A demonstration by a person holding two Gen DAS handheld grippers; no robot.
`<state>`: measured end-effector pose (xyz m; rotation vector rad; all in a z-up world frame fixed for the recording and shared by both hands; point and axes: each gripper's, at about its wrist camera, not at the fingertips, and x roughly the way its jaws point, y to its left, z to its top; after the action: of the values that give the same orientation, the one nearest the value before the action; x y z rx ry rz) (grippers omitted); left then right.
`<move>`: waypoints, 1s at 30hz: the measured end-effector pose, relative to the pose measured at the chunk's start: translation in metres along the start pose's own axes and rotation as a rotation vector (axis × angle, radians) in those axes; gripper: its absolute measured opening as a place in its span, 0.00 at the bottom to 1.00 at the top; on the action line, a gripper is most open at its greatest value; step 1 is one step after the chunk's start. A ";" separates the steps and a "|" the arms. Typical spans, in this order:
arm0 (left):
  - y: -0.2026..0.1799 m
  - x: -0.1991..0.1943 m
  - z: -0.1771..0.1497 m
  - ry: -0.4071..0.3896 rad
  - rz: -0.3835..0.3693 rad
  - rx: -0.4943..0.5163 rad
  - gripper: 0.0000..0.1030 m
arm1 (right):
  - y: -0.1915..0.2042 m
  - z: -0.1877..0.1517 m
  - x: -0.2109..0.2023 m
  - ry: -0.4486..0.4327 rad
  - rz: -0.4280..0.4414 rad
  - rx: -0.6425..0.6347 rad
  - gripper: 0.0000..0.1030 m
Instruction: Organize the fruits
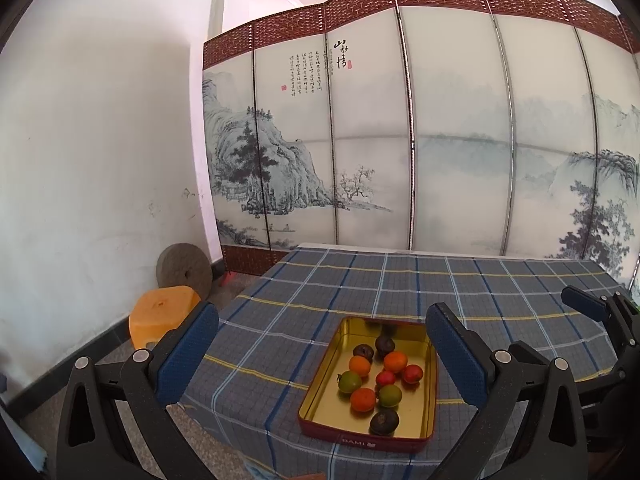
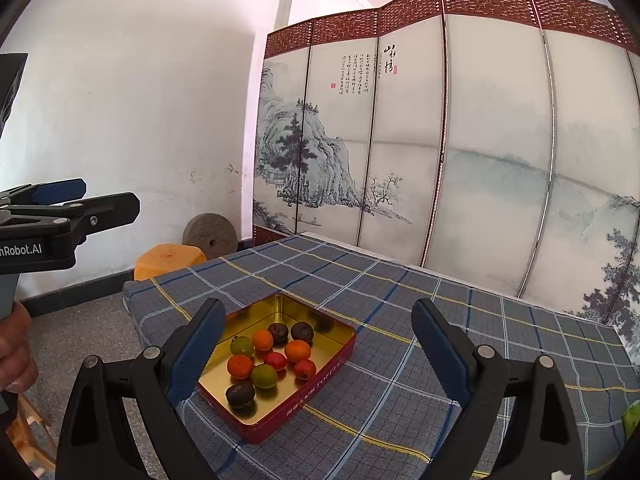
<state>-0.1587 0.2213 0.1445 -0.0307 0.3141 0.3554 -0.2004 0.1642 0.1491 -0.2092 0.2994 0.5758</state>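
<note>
All the fruits (image 1: 376,376) sit loose in the tin (image 1: 428,428), red outside and gold inside, near the front edge of the tabletop (image 1: 400,280) with its plaid cloth. Count: three orange, two green, two red, three dark brown ones, mixed together, not grouped by colour. None lies on the cloth itself in either view.

Progress: fits two readings. Either the fruits are gathered into the tin and the job is near its end, or they wait in the tin to be sorted out somewhere else. Pictures do not settle it. No second container is in view.

Left tool (image 1: 320,360): fingers spread wide, nothing between them, hovering in front of the tin, which shows at about 6 o'clock in its view. Right tool (image 2: 320,360): also wide apart and empty, tin at roughly 7 o'clock.

View differences: the right wrist view shows the left tool from the side at 9 o'clock, with a hand (image 2: 14,352) on its grip, and a green thing (image 2: 632,416) at the 4 o'clock edge, too cut off to identify. The left wrist view shows the right tool at 3 o'clock.
</note>
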 end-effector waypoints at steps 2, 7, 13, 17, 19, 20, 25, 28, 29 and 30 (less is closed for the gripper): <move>0.000 0.000 -0.001 0.004 -0.001 0.001 1.00 | 0.000 0.000 0.000 0.000 -0.001 0.000 0.92; -0.003 0.003 -0.002 0.014 -0.003 0.007 1.00 | 0.000 0.001 0.000 -0.001 -0.001 -0.001 0.92; -0.009 0.009 -0.003 0.029 -0.004 0.016 1.00 | -0.004 -0.001 0.001 0.010 -0.001 0.008 0.92; -0.014 0.015 -0.005 0.049 -0.008 0.021 1.00 | -0.008 -0.005 0.004 0.023 -0.003 0.011 0.92; -0.016 0.020 -0.005 0.061 -0.006 0.027 1.00 | -0.012 -0.008 0.007 0.031 -0.005 0.016 0.92; -0.018 0.022 -0.005 0.066 -0.004 0.031 1.00 | -0.015 -0.010 0.008 0.037 -0.006 0.021 0.92; -0.031 0.046 -0.009 0.142 -0.042 0.063 1.00 | -0.041 -0.026 0.024 0.085 -0.034 0.030 0.97; -0.041 0.063 -0.013 0.182 -0.049 0.078 1.00 | -0.079 -0.045 0.046 0.162 -0.103 0.011 0.97; -0.044 0.068 -0.014 0.189 -0.050 0.082 1.00 | -0.091 -0.050 0.052 0.189 -0.118 0.012 0.97; -0.047 0.072 -0.015 0.197 -0.050 0.086 1.00 | -0.114 -0.060 0.065 0.240 -0.143 0.023 0.97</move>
<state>-0.0828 0.2000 0.1073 0.0115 0.5227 0.2898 -0.0977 0.0863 0.0841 -0.2760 0.5191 0.4060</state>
